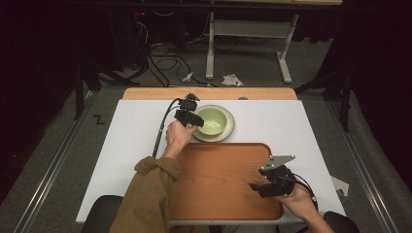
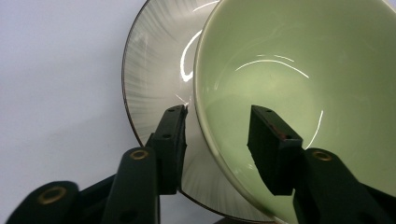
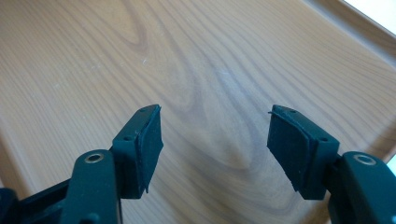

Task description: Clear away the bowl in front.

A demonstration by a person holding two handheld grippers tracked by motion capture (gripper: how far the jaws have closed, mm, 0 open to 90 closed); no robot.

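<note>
- Two dishes are stacked at the far middle of the bench [image 1: 136,131]: a pale green bowl [image 1: 212,120] sitting on a striped, dark-rimmed plate [image 1: 228,131], just beyond the far edge of the wooden tray [image 1: 218,179].
- Left hand-held gripper [image 1: 190,118] straddles the near-left wall of the bowl [image 2: 299,70]. One jaw sits outside, over the plate [image 2: 149,84], and the other hangs inside the bowl; the jaws stand about half-way in, with the rim between them.
- Gaps show on both sides of the wall in the left gripper view, so the pads do not appear to press on it yet and nothing is held so far.
- Judging from this, the step in hand is gripping the bowl's rim. To do it well, I would set the pads a little lower on the wall, square to it, and close until both bear evenly. The glazed surface looks slippery, so a shallow or skewed pinch could slide off.
- Lifting straight up should keep the plate from being dragged along.
- Right hand-held gripper [image 1: 268,183] hovers over the right part of the tray [image 3: 196,60] with its jaws wide apart and nothing between them.
- No brand, label or writing can be read on any of these things.
</note>
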